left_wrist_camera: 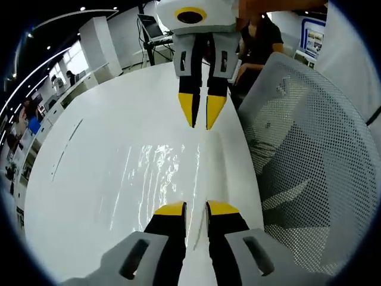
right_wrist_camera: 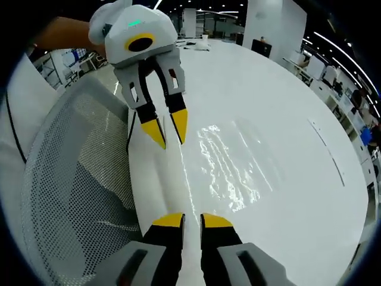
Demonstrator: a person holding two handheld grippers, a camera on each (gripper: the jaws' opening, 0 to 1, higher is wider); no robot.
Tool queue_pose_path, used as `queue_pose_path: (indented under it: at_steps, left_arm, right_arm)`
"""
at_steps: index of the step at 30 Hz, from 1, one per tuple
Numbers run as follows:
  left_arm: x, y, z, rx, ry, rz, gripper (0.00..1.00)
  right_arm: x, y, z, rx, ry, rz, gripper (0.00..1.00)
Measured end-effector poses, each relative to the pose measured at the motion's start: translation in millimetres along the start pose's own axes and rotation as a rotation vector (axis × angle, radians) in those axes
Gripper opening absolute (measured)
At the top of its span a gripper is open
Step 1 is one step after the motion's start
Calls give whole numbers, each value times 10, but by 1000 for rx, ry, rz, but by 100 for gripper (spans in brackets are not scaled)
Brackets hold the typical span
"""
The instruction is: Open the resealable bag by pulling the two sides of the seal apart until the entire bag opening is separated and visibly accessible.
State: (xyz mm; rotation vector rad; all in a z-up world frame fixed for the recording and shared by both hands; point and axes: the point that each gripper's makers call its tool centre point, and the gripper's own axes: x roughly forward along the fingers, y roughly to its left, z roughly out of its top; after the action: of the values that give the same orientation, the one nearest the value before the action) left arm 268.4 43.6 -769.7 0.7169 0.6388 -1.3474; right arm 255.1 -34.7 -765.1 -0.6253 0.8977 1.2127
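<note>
1. The clear, glossy plastic resealable bag [left_wrist_camera: 172,179] lies flat on the smooth white table [left_wrist_camera: 89,179], near the table's edge, its film wrinkled and throwing bright streaks of glare.
2. In the left gripper view the left tool [left_wrist_camera: 196,210] sits at the near edge of the bag, its yellow-tipped black jaws a narrow gap apart; a thin strip of the bag's edge runs between them, but whether they pinch it I cannot tell.
3. The right tool [left_wrist_camera: 201,113] faces it from the far end, its tapered yellow tips almost together at the bag's opposite edge; grip unclear.
4. In the right gripper view the bag [right_wrist_camera: 238,161] stretches lengthwise from the right tool [right_wrist_camera: 191,221] toward the left tool [right_wrist_camera: 169,128], long axis along the line between the two tools.
5. A white perforated mesh chair back [right_wrist_camera: 71,179] stands just beside the table edge.
</note>
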Motion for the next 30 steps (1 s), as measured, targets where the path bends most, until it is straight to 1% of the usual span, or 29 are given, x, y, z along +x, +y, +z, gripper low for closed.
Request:
queue_pose_path:
  at_steps: [2,4,7,10,13,17,19,21,23,27,28,30]
  left_arm:
    - [0,6,6,-7,-2,-1,9]
    - [9,4,-6,-7,3,-4,9]
    - [12,-4,-11,-8,5,-7,9]
    - [10,-21,-14,-10,6,-11,9]
    - [14,-33,-23,-16,7,-12,9]
    - [33,-40,-14,-27,1,-10,9]
    - [38,-35,-2,-29,2,-6,9]
    - [43,-24,15,-34,-3,-3,9]
    - [41,-15,18,-37,-4,1,8]
    - [17,2,2,-47,-3,7,8]
    - [10,-1,-3,-49,-4,8,8]
    - [-1,-35,10,-30,-20,-8,9]
  right_arm:
    - [13,23,2,33,-13,19,13]
    - [16,13,22,37,-25,11,15]
    - [23,8,61,36,-38,7,15]
    - [40,5,151,48,-64,13,14]
    - [95,5,237,38,-78,20,13]
    - [189,-19,297,32,-80,30,13]
    - [271,-11,295,48,-74,54,13]
    - [344,-24,289,49,-70,63,12]
    - [393,30,295,85,-73,103,11]
    - [479,34,264,81,-58,105,9]
    - [496,39,255,87,-53,108,7]
    - [519,42,247,99,-48,110,0]
